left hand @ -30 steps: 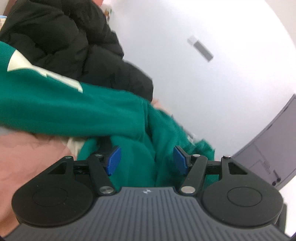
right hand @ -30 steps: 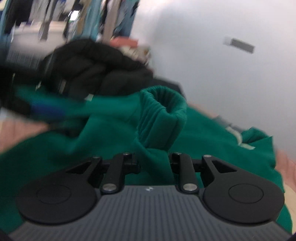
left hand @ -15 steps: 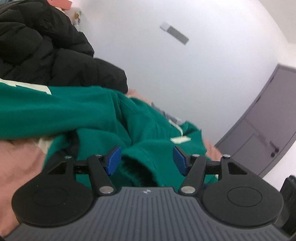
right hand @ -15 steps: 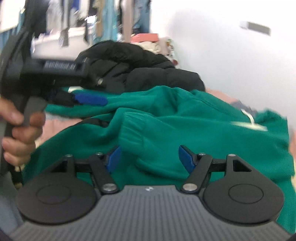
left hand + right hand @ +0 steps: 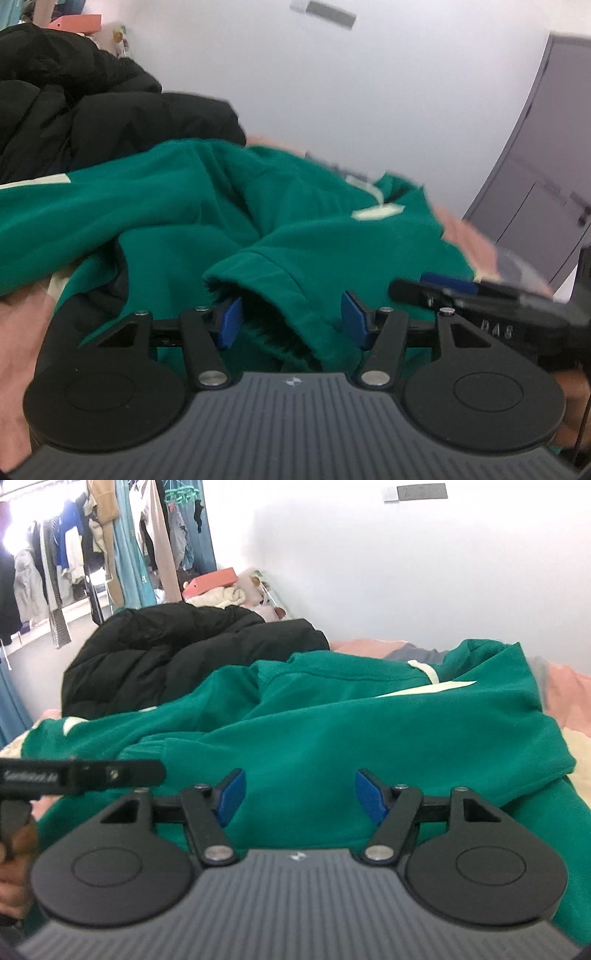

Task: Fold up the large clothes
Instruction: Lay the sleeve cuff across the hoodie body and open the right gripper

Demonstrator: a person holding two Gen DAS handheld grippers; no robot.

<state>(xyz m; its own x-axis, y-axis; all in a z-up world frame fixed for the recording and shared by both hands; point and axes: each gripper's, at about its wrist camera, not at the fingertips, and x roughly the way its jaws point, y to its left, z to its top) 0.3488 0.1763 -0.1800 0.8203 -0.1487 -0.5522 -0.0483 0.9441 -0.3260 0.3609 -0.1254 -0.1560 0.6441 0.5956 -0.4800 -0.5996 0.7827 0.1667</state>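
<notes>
Since a second ago the right gripper (image 5: 297, 794) has let go of the green cuff it was pinching, and both views have rolled toward level. Its jaws now stand apart and are easing closed, with only the flat green cloth below them and nothing pressed between the two blue pads (image 5: 231, 794).

One green sweatshirt (image 5: 332, 731) lies spread across the bed (image 5: 565, 686), which is covered in pink and cream bedding. It carries pale cream stripes and one cream drawstring near the hood. One sleeve is folded across the body, its cuff (image 5: 147, 747) pointing to the left of the right wrist view.

One black puffer jacket (image 5: 177, 653) is heaped behind the sweatshirt, touching its far edge. Beyond it, clothes hang on a rail (image 5: 92, 546) by the window, too many and too blurred to count.

In the left wrist view the left gripper (image 5: 291, 321) hovers over the sleeve end (image 5: 258, 273) of the same green sweatshirt (image 5: 147, 214). The sleeve opening lies between its two blue pads (image 5: 229, 323), but the pads do not press on it; the jaws are apart and closing slightly. The right gripper (image 5: 461, 291) shows at the right edge, blurred. One grey door (image 5: 546, 177) stands at the right against the white wall (image 5: 369, 92), which bears one switch plate.

A hand (image 5: 14, 864) grips the left tool's handle at the left edge of the right wrist view.
</notes>
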